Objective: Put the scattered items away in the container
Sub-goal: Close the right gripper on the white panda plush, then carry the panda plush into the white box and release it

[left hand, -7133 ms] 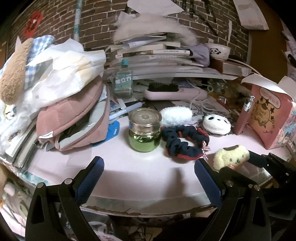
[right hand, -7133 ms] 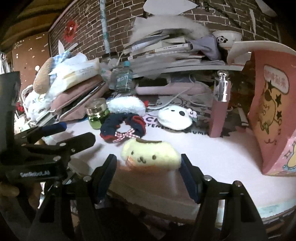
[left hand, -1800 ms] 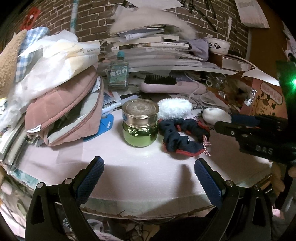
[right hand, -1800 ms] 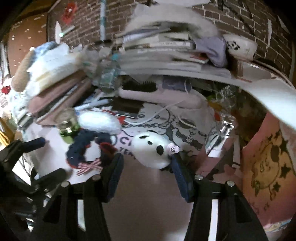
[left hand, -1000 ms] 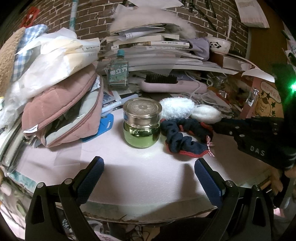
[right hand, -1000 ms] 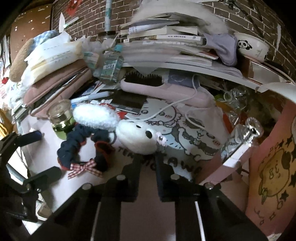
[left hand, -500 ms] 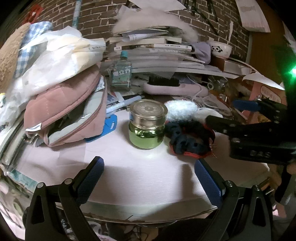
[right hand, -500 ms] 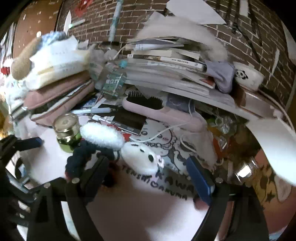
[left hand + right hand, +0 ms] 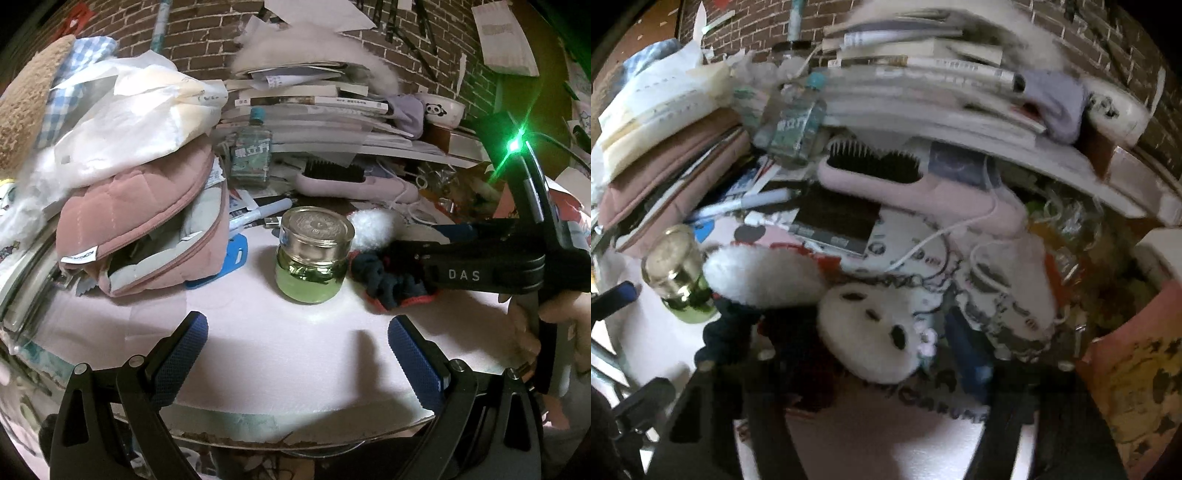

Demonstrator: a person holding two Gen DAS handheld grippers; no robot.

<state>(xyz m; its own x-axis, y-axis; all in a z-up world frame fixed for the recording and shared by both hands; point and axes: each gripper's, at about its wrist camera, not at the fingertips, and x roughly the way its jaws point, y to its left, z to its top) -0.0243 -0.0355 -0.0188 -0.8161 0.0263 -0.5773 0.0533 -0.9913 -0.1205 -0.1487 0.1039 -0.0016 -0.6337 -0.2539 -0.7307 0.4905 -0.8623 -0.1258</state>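
My left gripper (image 9: 295,350) is open and empty above the front of the pink table (image 9: 258,339), short of a green glass jar (image 9: 314,258) with a gold lid. A navy and red scrunchie (image 9: 391,284) lies right of the jar, a white fluffy scrunchie (image 9: 373,229) behind it. My right gripper (image 9: 871,354) is open, its blurred fingers on either side of a white panda-face plush (image 9: 875,328). The right gripper (image 9: 424,243) reaches in from the right in the left wrist view. The pink paper bag (image 9: 1137,384) stands at the right.
A pink quilted pouch (image 9: 147,221) and piled papers crowd the left. A pink hairbrush (image 9: 905,184), a green bottle (image 9: 251,158), a marker pen (image 9: 746,203) and stacked books (image 9: 306,107) line the back. A white cable (image 9: 945,232) runs across the printed mat.
The right gripper, which shut briefly beside the panda plush a second ago, has opened and moved down and forward around the plush. The left gripper stays open and has shifted only slightly.
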